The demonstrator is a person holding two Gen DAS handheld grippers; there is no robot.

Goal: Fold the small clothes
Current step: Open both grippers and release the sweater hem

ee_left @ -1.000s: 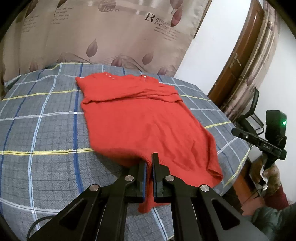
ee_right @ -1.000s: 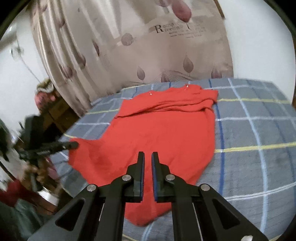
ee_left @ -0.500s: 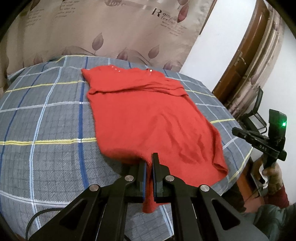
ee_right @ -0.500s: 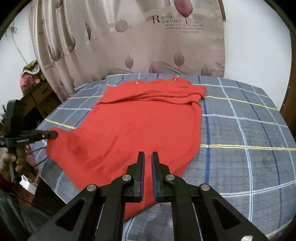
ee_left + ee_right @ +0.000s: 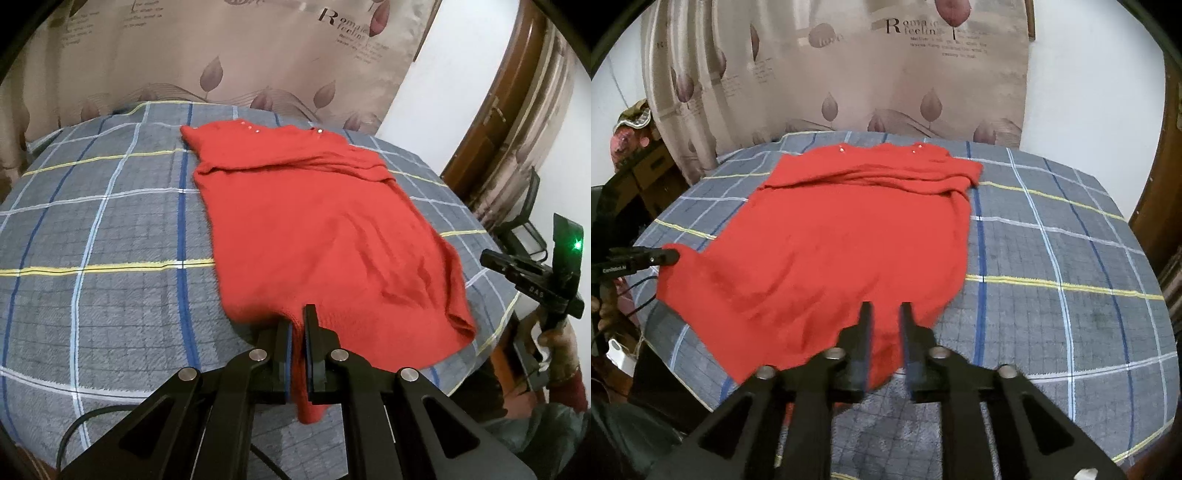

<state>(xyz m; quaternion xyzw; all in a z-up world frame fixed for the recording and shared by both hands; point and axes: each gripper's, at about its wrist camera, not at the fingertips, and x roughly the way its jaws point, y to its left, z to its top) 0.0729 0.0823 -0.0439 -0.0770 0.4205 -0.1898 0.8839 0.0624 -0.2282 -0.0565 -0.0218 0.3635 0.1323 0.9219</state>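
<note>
A red knit sweater lies spread on the grey plaid blanket, neckline with small studs at the far end, sleeves folded across the chest. My left gripper is shut on the sweater's near hem, which hangs down between the fingers. In the right wrist view the sweater fills the middle. My right gripper has its jaws slightly apart over the near hem, with red cloth showing in the gap. The other gripper shows at the left, at the sweater's corner.
The blanket covers a round-edged bed or table. A leaf-print curtain hangs behind. A wooden door stands at the right. The right gripper's body with a green light shows at the blanket's edge. Boxes sit at the left.
My right gripper's jaws have parted from shut to slightly apart. Both views have swung, and the sweater's hem has been drawn flatter toward the near edge. The left gripper stays shut on the hem.
</note>
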